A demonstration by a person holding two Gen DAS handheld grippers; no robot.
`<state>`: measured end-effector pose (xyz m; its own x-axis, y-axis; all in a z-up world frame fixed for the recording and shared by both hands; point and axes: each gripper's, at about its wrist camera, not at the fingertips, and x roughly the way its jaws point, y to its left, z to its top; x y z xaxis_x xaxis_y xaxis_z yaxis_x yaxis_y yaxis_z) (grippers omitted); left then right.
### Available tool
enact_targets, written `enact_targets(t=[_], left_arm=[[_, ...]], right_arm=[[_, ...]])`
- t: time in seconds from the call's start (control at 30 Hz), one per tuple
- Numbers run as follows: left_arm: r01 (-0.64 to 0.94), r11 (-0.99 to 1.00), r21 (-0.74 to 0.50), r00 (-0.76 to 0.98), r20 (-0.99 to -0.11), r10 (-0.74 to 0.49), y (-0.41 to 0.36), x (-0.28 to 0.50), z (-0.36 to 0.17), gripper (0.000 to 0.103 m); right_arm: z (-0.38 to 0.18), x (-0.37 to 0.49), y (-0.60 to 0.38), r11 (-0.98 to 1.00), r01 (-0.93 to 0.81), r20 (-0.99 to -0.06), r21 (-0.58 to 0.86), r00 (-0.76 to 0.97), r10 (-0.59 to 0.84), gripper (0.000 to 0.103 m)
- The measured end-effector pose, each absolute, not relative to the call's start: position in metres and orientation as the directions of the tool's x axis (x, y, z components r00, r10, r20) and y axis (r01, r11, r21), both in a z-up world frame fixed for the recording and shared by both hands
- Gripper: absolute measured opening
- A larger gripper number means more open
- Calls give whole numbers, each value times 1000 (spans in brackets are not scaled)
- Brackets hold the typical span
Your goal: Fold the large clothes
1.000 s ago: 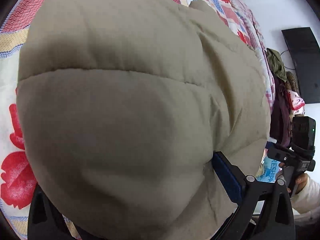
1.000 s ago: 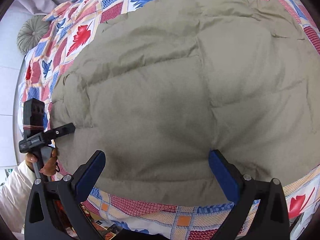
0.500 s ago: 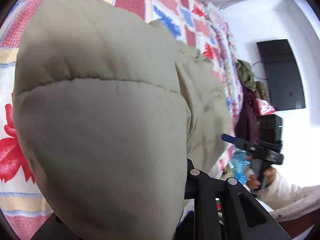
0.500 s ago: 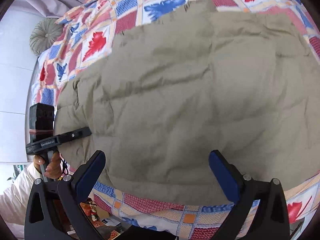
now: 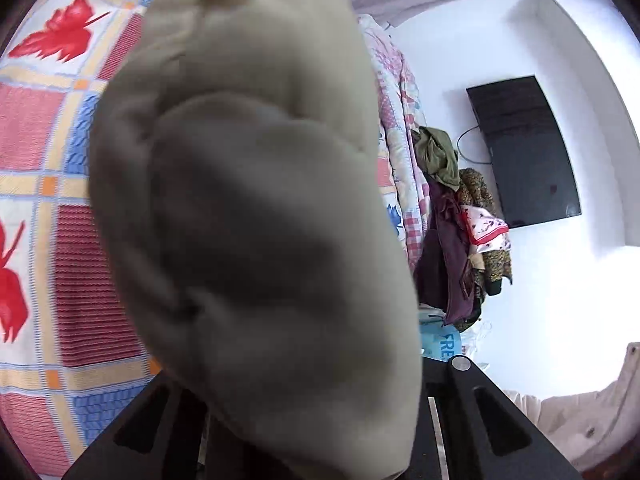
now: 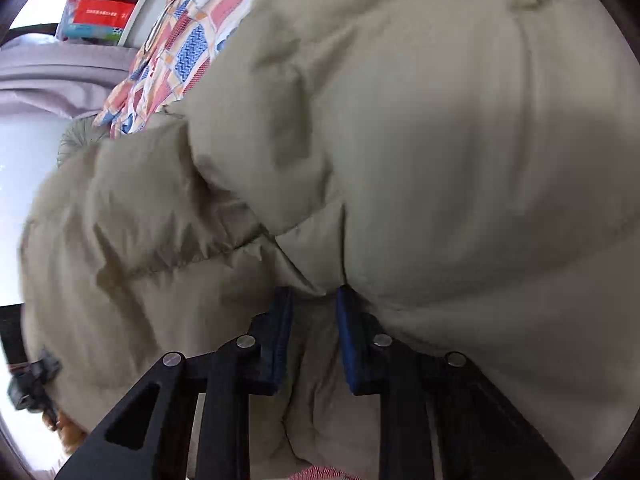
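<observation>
A large khaki padded jacket lies on the patchwork bedspread. In the left wrist view a lifted corner of the jacket hangs right in front of the lens. It covers the fingertips of my left gripper, which is shut on it. In the right wrist view my right gripper is closing. Its blue pads pinch a fold of the jacket's near edge. The left gripper also shows at the lower left of that view, raised with the jacket's edge.
A heap of clothes hangs beside the bed, with a black screen on the white wall behind. A pale sleeve shows at lower right. A round cushion and boxes sit beyond the bed's far end.
The left gripper shut on the jacket's edge and lifted it up. The right gripper came down onto the near edge, and its jaws went from wide open to pinching the fabric.
</observation>
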<state>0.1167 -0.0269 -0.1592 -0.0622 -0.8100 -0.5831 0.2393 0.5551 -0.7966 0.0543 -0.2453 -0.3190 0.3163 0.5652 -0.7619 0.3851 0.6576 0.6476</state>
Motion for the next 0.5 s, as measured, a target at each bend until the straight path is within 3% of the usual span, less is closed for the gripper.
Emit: enact_targets(t=[0.27,0.5], left_arm=[[351,690,-633,-50,-749,-661,-138,103,-128,21],[459,715,-527,-92,-829,-552,-210,97,-133,22]], right_arm=[[-331,53,-254,609,380,-716,696,317,622,18],[-294,17,-303,610,390,-724,690,383,573,18]])
